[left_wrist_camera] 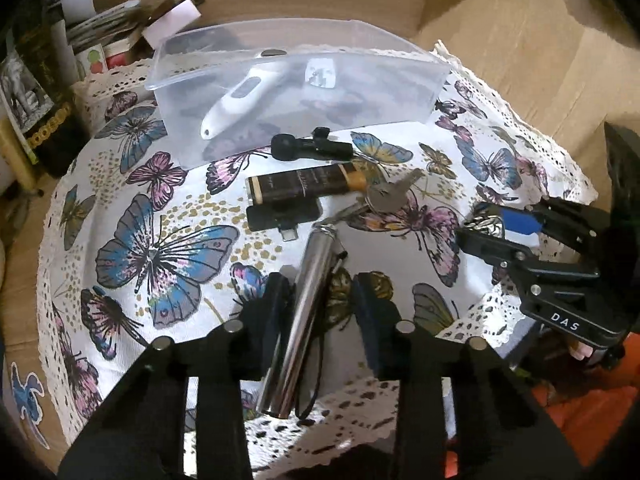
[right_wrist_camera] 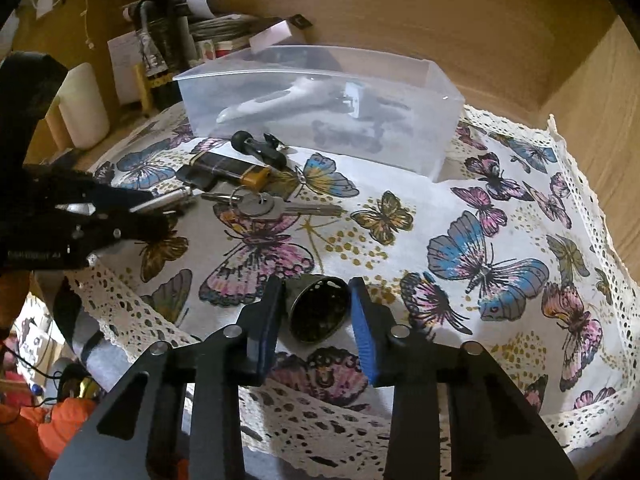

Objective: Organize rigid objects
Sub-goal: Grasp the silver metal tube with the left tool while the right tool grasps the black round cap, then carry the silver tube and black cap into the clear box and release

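Observation:
A clear plastic box stands at the back of the butterfly cloth, with a white thermometer inside. In front of it lie a black clip microphone, a brown tube, a black adapter and keys. My left gripper is open around a silver metal cylinder. My right gripper has its pads against a small metal thimble resting on the cloth.
Books, papers and a dark bottle are stacked at the back left. White candles stand beside them. Wooden walls close in the back and the right. The cloth's lace edge hangs over the table's front.

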